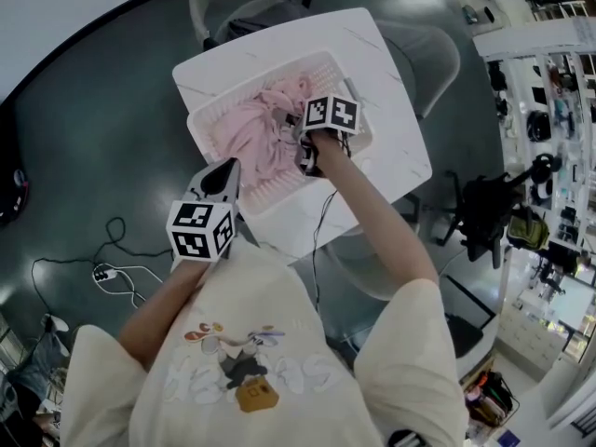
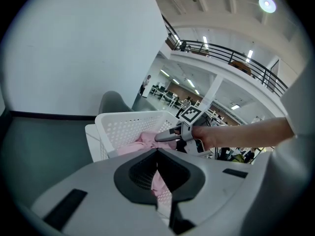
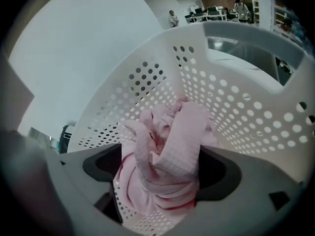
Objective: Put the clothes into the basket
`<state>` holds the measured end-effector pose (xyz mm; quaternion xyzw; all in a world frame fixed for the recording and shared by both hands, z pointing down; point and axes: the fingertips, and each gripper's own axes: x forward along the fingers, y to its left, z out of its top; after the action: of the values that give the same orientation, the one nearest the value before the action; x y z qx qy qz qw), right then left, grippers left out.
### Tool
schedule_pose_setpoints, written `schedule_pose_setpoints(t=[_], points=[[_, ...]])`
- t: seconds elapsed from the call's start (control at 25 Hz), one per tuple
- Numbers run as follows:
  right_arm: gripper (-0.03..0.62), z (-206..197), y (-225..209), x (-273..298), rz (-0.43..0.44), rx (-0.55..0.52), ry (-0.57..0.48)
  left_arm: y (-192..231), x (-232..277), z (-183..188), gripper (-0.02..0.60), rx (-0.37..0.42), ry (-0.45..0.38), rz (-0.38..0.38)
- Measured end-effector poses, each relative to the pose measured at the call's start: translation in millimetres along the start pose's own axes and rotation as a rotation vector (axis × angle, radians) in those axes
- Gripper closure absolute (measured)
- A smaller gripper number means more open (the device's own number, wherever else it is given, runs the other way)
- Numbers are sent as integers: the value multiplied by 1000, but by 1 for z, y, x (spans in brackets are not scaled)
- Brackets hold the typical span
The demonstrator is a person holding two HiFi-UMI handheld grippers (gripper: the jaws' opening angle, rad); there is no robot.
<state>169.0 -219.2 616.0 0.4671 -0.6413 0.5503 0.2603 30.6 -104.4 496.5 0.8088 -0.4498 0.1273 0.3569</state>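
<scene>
Clothes (image 1: 250, 133) sit bunched, pink, inside the basket (image 1: 199, 119) on the worktop (image 1: 391, 110). Your right tool (image 1: 304, 156) gapes wide around the heap, pinching nothing. Your left tool (image 1: 223, 173) waits closed and empty at the near rim. I see no garment outside, so you look about done.

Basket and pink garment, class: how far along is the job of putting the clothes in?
Done: the pink garment lies bunched inside the white basket. In hand: nothing gripped; the right gripper hangs over it, jaws wide apart, cloth loose between them. Left: no other clothes show on the table, so only withdrawing seems to remain.
</scene>
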Motion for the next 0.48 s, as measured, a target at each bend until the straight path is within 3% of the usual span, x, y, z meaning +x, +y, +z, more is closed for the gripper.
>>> schedule_pose_setpoints(t=[0.48], points=[[148,14,15,-51,-8,-25,-175,-2,0,-1,571,28,10,21]])
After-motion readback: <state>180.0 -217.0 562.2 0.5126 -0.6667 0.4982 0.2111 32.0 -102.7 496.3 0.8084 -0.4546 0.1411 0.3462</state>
